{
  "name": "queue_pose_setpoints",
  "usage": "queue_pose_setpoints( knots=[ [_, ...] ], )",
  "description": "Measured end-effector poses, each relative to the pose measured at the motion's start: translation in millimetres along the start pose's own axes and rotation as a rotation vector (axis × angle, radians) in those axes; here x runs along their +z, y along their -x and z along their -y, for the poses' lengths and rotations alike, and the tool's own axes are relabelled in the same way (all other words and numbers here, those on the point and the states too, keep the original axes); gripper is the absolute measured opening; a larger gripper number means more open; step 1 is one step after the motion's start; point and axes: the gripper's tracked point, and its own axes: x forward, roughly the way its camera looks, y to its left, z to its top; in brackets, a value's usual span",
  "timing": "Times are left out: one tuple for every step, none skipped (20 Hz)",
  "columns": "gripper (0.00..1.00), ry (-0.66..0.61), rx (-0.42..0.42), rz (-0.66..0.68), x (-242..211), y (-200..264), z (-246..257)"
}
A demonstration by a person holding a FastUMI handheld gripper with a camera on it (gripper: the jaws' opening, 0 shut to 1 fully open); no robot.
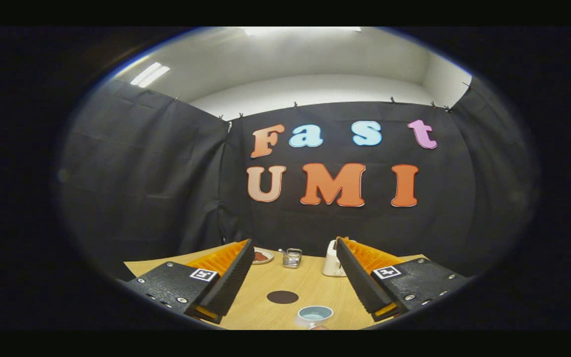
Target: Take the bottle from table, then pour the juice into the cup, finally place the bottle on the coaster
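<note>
One white bottle (333, 258) stands upright on the wooden table (310, 282), beyond the right finger of the gripper (295, 250), whose fingers gape wide, holding nothing. Between them lie the dark coaster (282, 297) and a cup (314, 315), contents unclear. Farther off: a glass jar (292, 258), a plate (262, 256).

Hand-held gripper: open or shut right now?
Open. The hand-held gripper has its fingers spread wide, gripping nothing; the coaster and cup lie between them.
</note>
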Motion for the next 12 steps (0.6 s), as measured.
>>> queue_pose_setpoints(
  knots=[
    [0.98,-0.012,0.009,0.003,-0.2,0.4,-2.1],
    [0.98,-0.024,0.021,0.0,-1.4,0.4,-4.5],
    [0.98,-0.035,0.036,-0.006,-3.7,0.1,-6.9],
    [0.98,-0.041,0.046,-0.009,-5.4,-1.0,-8.7],
    [0.98,-0.046,0.052,-0.004,-5.9,-0.6,-9.0],
    [0.98,-0.046,0.055,0.005,-6.5,-1.5,-10.1],
    [0.98,-0.047,0.051,0.008,-9.2,-1.0,-10.0],
    [0.98,-0.047,0.052,0.013,-13.1,0.4,-11.5],
    [0.98,-0.046,0.052,0.016,-16.7,0.5,-14.2],
    [0.98,-0.047,0.054,0.017,-21.2,0.5,-17.0],
    [0.98,-0.047,0.057,0.016,-26.0,0.5,-20.9],
    [0.98,-0.054,0.059,0.011,-34.2,0.5,-23.6]
  ],
)
